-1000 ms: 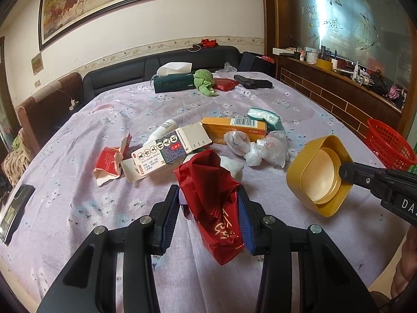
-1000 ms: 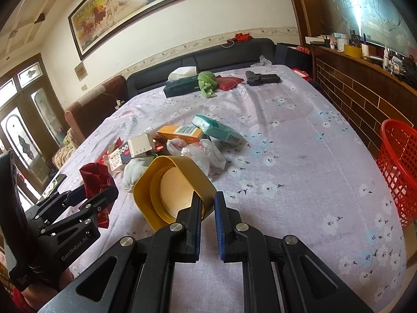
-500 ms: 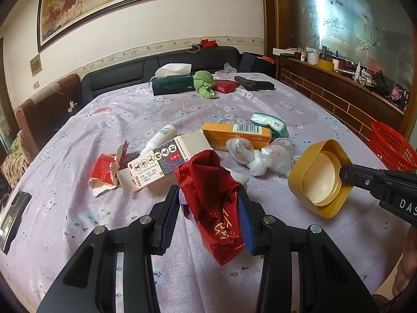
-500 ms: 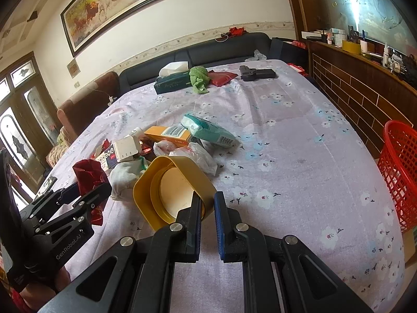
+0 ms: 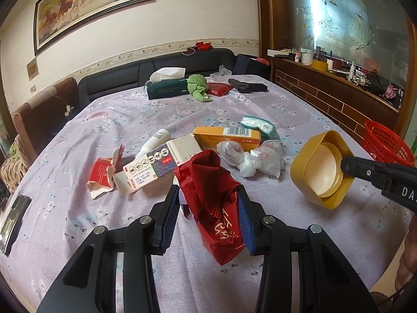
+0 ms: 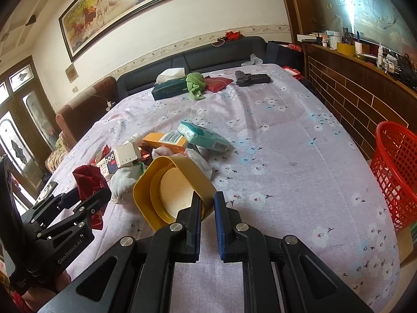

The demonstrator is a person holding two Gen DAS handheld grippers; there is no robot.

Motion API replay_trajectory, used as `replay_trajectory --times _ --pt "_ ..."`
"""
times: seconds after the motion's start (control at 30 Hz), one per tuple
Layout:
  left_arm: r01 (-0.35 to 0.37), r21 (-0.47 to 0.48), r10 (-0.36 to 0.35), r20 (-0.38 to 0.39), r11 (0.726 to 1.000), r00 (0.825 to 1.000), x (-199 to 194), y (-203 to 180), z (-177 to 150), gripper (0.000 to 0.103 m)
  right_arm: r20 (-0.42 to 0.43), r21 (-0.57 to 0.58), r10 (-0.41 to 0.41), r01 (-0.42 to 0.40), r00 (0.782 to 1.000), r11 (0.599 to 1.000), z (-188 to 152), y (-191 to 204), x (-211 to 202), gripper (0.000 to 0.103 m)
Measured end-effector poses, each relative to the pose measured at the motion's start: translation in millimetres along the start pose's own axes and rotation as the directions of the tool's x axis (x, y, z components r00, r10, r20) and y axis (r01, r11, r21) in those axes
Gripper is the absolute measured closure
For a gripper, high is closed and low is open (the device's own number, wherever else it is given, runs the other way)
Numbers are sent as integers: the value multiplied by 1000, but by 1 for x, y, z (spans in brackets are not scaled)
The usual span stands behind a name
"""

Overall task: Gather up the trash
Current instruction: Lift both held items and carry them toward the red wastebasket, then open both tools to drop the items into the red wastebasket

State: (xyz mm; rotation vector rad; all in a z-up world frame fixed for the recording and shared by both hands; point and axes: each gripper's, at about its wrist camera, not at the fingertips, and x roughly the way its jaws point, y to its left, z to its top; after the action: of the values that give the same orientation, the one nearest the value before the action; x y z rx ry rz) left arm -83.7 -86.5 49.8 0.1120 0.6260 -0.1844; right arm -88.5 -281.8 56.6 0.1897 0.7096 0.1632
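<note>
My left gripper (image 5: pixel 209 200) is shut on a crumpled red foil wrapper (image 5: pixel 212 203) and holds it above the table; it also shows in the right wrist view (image 6: pixel 87 180). My right gripper (image 6: pixel 207 203) is shut on the rim of a yellow square lid (image 6: pixel 172 190), held tilted above the table; the lid also shows in the left wrist view (image 5: pixel 320 167). More trash lies on the lilac tablecloth (image 5: pixel 117 120): a torn red pack (image 5: pixel 103 173), a white printed box (image 5: pixel 156 167), an orange box (image 5: pixel 226 135), a teal packet (image 6: pixel 203 137) and knotted white bags (image 5: pixel 258 157).
A red mesh basket (image 6: pixel 396 172) stands off the table's right edge, also in the left wrist view (image 5: pixel 385 143). A tissue box (image 5: pixel 166 87), green cloth (image 5: pixel 198 87), red pouch (image 5: pixel 219 88) and black object (image 5: pixel 247 86) lie at the far end. A dark phone (image 5: pixel 13 219) lies at left.
Both grippers have risen and drawn back slightly with the wrapper and lid still held; the trash on the table has not moved.
</note>
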Motion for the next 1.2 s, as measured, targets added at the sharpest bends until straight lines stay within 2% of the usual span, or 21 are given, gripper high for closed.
replay_trajectory --times 0.1,0.23,0.37,0.5,0.63,0.73,0.83,0.93,1.03,1.13,1.17,1.2 --pt "23 8 -23 -1 1000 1000 -2 -7 3 62 14 16 -6 6 1000 1000 2 -7 -6 93" --pt "89 31 -88 -9 996 996 -4 -25 11 62 35 47 -21 20 999 999 5 -22 -16 93" --pt "178 67 -176 -25 982 984 -4 -53 25 62 71 93 -61 54 996 994 8 -47 -33 93" --pt "264 115 -260 -48 958 964 -1 -91 40 62 115 161 -129 109 985 981 9 -86 -58 93" --pt "384 151 -375 -83 911 923 2 -140 60 62 156 245 -235 193 959 950 8 -137 -91 93" --pt "485 166 -471 -117 859 874 6 -184 78 62 160 306 -311 253 937 918 9 -177 -112 93" --pt "552 187 -530 -154 813 834 11 -230 91 62 158 358 -385 310 909 881 12 -214 -128 93" --pt "599 208 -572 -178 774 801 18 -271 101 62 150 398 -428 342 891 851 13 -244 -137 93" --pt "627 214 -591 -213 749 778 32 -308 111 62 137 435 -451 356 882 827 16 -271 -138 93" --pt "632 223 -591 -226 743 775 48 -337 116 60 124 459 -465 365 876 810 19 -293 -136 93" --pt "636 225 -594 -229 738 771 53 -345 117 57 121 466 -468 366 876 806 20 -299 -134 92" --pt "635 225 -592 -233 739 772 57 -350 118 46 114 469 -471 370 875 802 22 -306 -131 91"
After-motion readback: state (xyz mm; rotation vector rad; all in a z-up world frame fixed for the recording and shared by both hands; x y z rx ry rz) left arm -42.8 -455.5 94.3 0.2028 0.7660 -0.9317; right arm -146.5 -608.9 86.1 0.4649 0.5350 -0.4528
